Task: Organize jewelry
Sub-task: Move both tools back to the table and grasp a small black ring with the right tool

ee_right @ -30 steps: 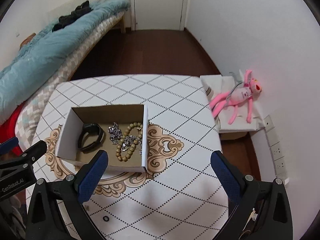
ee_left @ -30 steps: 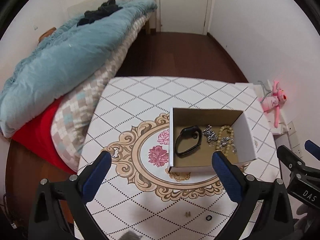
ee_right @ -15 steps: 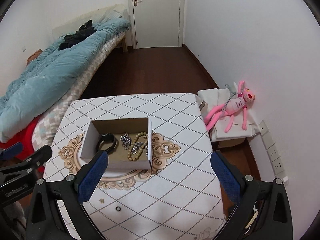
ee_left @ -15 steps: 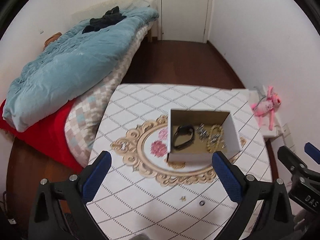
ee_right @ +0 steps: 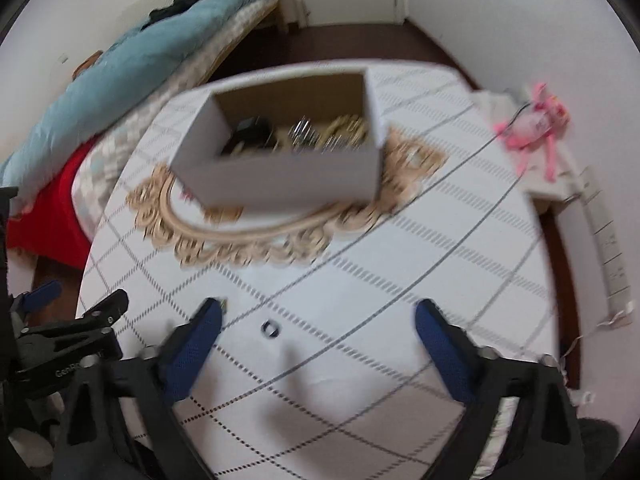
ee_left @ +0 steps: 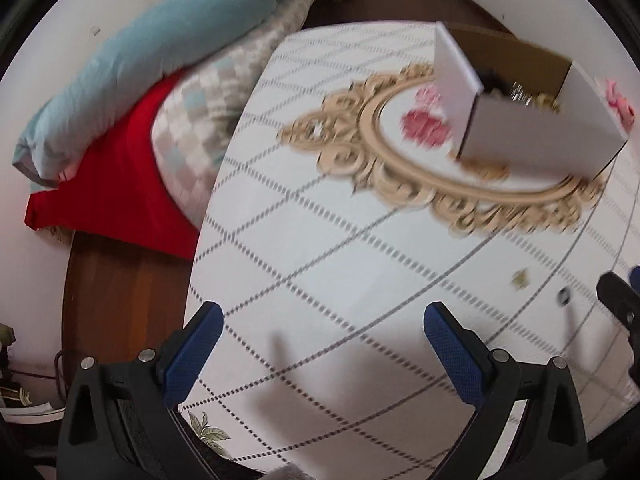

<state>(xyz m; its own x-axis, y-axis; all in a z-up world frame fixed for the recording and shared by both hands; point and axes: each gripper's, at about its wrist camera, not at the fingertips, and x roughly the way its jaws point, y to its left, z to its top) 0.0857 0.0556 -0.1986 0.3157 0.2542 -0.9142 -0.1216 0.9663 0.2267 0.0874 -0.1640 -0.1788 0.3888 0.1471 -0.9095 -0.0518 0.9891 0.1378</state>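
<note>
A matt cardboard box [ee_right: 280, 168] sits on a smooth printed tablecloth [ee_right: 400, 280] near a soft quilted blanket [ee_left: 140, 52].

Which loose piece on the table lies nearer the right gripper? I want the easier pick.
The dark ring, lying between the right gripper fingers; the small gold piece lies beyond its left finger.

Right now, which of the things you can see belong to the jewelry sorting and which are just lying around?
For the job:
- white box with jewelry inside
- small dark ring loose on the table
- small gold piece loose on the table

Just lying about:
- pink plush toy
- blue duvet
- red blanket
</note>
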